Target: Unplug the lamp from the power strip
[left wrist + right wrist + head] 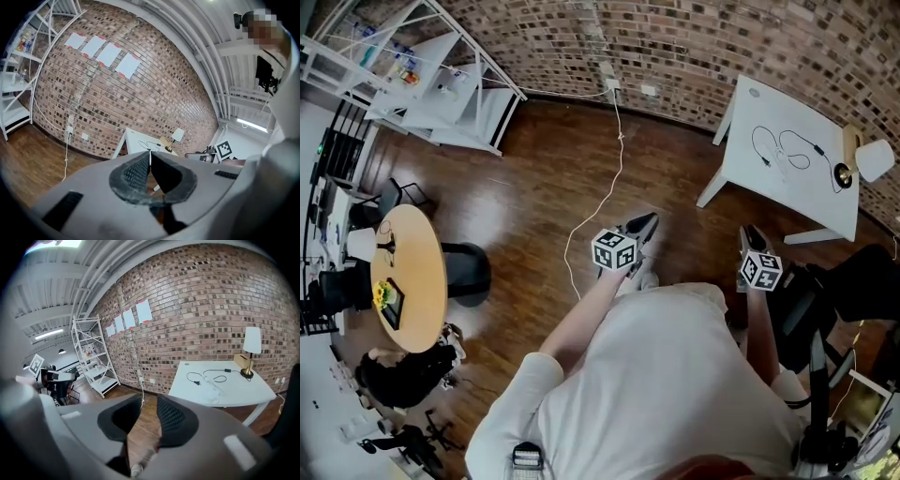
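Observation:
The lamp [872, 161], with a white shade and a brass base, stands at the far end of a white table [769, 122] against the brick wall. A black cord [792, 148] loops over the tabletop beside a pale power strip [211, 383]; whether the plug sits in it is too small to tell. Both grippers hover above the wooden floor, well short of the table. My left gripper [649, 221] is shut, with its pads meeting at the tips and nothing between them. My right gripper [753, 232] is open and holds nothing. The right gripper view shows the lamp [252, 341] and table [243, 392] ahead.
A white cable [602, 183] runs from a wall outlet [610, 84] across the floor toward my feet. White shelving [441, 80] stands at the back left. A round wooden table [414, 281] and a seated person [403, 375] are at the left. Dark equipment [862, 281] is at the right.

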